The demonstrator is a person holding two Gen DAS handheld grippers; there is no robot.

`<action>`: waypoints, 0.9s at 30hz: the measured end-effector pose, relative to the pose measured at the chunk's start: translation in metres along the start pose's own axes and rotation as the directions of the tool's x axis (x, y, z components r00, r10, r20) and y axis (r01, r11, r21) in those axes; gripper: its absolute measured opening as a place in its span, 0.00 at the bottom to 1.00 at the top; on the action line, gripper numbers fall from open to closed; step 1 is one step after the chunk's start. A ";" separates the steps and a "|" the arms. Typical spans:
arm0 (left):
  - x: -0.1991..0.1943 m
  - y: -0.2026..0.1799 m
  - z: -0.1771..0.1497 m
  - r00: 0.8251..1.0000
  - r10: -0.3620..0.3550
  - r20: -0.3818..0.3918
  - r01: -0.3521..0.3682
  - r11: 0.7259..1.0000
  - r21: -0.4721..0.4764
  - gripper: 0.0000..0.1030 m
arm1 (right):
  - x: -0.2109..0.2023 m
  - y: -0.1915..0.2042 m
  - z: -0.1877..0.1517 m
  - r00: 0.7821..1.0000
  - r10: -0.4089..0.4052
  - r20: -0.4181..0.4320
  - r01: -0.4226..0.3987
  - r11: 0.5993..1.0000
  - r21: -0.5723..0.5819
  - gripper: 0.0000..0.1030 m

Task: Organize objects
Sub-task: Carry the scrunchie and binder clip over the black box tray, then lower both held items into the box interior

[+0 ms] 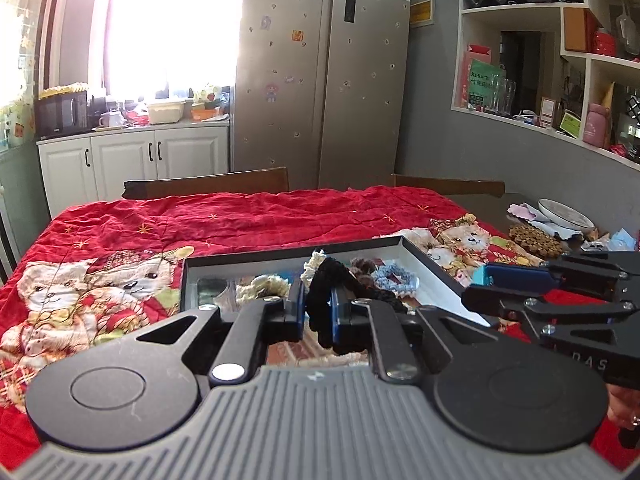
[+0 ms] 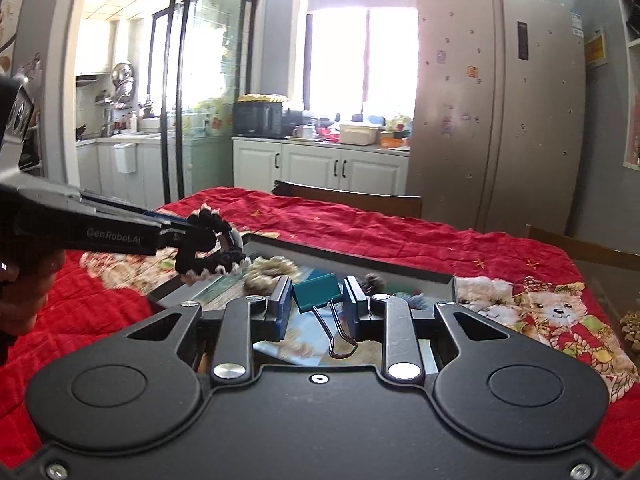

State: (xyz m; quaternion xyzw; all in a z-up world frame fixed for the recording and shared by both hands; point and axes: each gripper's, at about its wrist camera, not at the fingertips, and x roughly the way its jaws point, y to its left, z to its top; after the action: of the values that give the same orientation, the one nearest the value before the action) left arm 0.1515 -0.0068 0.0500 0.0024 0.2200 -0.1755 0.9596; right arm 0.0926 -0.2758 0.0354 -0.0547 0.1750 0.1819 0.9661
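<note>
Scrunchies and small clips fill a shallow black-rimmed tray (image 1: 280,254) on a red quilted cloth (image 1: 240,216) printed with teddy bears. Only the left wrist view shows what lies past the cloth's far right corner: a pale plate (image 1: 566,214) and a brown beaded mat (image 1: 534,238) at about two o'clock from the tray, and wall shelves with cups and boxes above them. Only the right wrist view shows the kitchen behind the sliding glass door at ten o'clock, and the teal binder clip (image 2: 318,290). The left gripper (image 1: 318,312) is clamped on a black crocheted scrunchie (image 1: 326,292), which bulges up at twelve o'clock from the blue pads and hangs down between them, raised over the tray's near side. From the right wrist view the same scrunchie (image 2: 212,248) shows a cream zigzag edge on its black loops and sits at the left gripper's (image 2: 188,228) tips, at ten o'clock from the clip, over the tray's (image 2: 360,258) left corner. The right gripper (image 2: 318,300) is pressed on the binder clip's two sides, its wire handles dangling towards six o'clock, above the tray's middle. In the left wrist view the right gripper (image 1: 484,276) reaches in from three o'clock beside the tray's right rim; the clip cannot be made out there. Inside the tray lie a light blue scrunchie (image 1: 394,274), a cream one (image 1: 262,286) and a dark fuzzy one (image 1: 364,266).
</note>
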 end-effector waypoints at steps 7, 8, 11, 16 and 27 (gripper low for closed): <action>0.028 -0.008 0.007 1.000 0.008 -0.014 -0.008 1.000 -0.013 0.15 | 0.032 -0.018 0.008 0.999 -0.038 -0.014 0.038 0.999 0.024 0.26; 0.033 -0.008 0.008 1.000 0.012 -0.018 -0.012 1.000 -0.016 0.15 | 0.038 -0.020 0.008 0.999 -0.045 -0.019 0.045 0.999 0.023 0.26; 0.048 -0.009 0.007 0.999 0.019 -0.034 -0.020 1.000 -0.023 0.15 | 0.055 -0.025 0.007 0.998 -0.054 -0.034 0.055 0.998 0.033 0.26; 0.068 -0.009 0.005 0.998 0.046 -0.051 -0.048 0.998 -0.027 0.15 | 0.079 -0.035 -0.001 0.997 -0.068 -0.048 0.071 0.995 0.066 0.26; 0.098 -0.008 -0.001 0.996 0.042 -0.083 -0.045 0.998 -0.040 0.16 | 0.114 -0.056 -0.021 0.991 -0.089 -0.096 0.101 0.987 0.125 0.26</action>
State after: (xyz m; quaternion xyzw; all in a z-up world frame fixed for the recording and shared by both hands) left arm 0.2311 -0.0473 0.0077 -0.0057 0.2626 -0.1496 0.9532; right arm 0.2065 -0.2934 -0.0228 -0.0083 0.2269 0.1211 0.9663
